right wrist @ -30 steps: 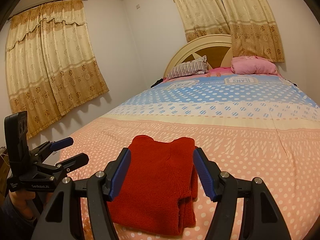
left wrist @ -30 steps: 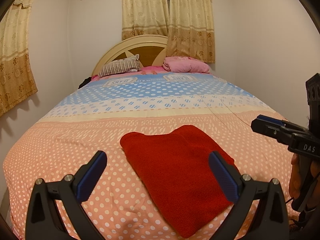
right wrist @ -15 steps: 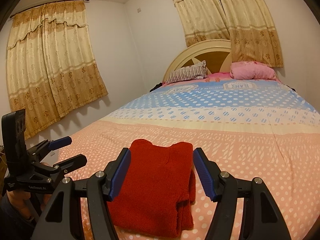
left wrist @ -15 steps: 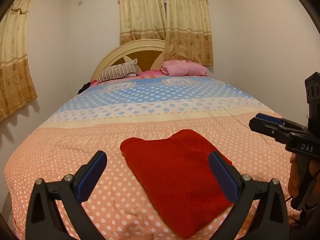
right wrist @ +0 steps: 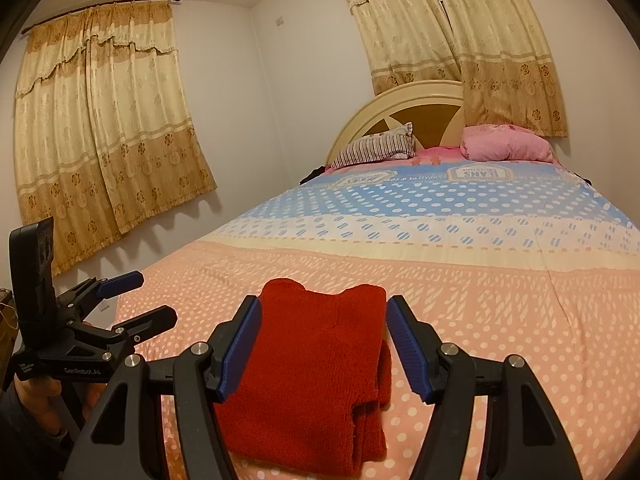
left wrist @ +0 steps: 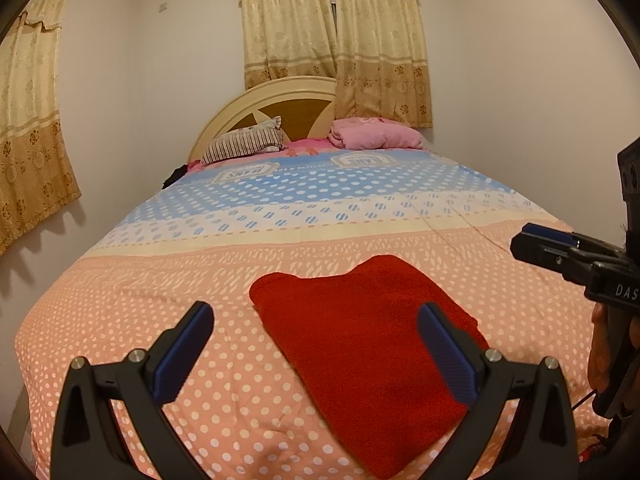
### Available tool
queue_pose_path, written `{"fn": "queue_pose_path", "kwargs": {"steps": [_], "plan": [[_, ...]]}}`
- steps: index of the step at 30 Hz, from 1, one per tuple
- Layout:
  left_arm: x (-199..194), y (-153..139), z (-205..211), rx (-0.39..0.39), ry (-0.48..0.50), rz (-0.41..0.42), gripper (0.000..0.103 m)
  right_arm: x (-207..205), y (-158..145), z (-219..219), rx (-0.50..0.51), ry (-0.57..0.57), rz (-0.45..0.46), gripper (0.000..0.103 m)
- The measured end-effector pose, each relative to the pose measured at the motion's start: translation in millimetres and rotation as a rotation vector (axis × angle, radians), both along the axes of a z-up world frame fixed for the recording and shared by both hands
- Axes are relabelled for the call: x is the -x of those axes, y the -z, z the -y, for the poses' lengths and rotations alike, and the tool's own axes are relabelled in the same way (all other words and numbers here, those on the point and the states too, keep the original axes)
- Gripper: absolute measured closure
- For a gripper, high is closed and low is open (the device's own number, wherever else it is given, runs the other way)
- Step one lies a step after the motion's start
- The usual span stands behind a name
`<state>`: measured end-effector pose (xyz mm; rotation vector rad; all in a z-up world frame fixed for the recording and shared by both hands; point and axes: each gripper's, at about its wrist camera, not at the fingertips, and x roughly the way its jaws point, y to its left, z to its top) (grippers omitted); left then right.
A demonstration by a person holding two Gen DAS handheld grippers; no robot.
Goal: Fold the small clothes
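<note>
jaws of both the left gripper (left wrist: 316, 352) and right gripper (right wrist: 322, 346) stand released above the folded red sweater (right wrist: 316, 364) on the bed (right wrist: 500, 280).

Garment (left wrist: 360, 344): on the bed (left wrist: 132, 320), near end.
Pillows (left wrist: 244, 146): far end, before the headboard (left wrist: 280, 96).
Curtains (left wrist: 332, 28): behind headboard.

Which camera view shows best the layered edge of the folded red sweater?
The right wrist view: the red sweater shows its stacked layers along the right side. The left wrist view shows mostly its flat top, partly hidden by a finger.
</note>
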<state>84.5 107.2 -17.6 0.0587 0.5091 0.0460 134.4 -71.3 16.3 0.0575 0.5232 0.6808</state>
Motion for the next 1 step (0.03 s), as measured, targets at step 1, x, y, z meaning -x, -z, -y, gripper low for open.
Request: {"fn": "queue_pose_path", "kwargs": {"steps": [1], "plan": [[-0.6,0.7,-0.1,0.003,0.01,-0.008,0.0,-0.2,0.3,-0.3,0.0,-0.001,-0.002,0.037]]}}
